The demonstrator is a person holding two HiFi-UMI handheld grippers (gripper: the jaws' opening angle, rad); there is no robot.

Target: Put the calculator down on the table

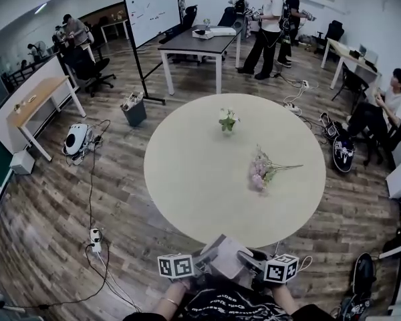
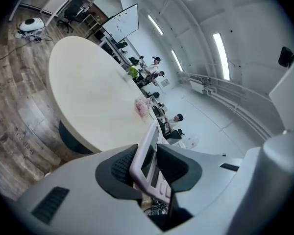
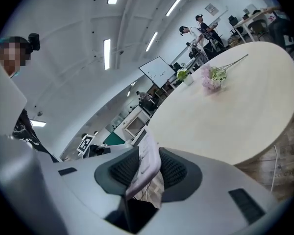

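A grey calculator (image 1: 224,256) hangs in the air just short of the near edge of the round cream table (image 1: 187,172), held from both sides. My left gripper (image 1: 204,265) is shut on its left edge, and the calculator (image 2: 146,156) stands on edge between that gripper's dark pads, screen side showing. My right gripper (image 1: 249,263) is shut on the opposite edge, where the calculator (image 3: 148,161) sits pinched between its pads (image 3: 174,169). Both grippers are close to my body at the bottom of the head view.
On the table stand a small vase of flowers (image 1: 228,120) near the far side and a pink bouquet (image 1: 262,170) lying right of centre. Cables and a power strip (image 1: 95,239) lie on the wooden floor to the left. People stand and sit around desks behind.
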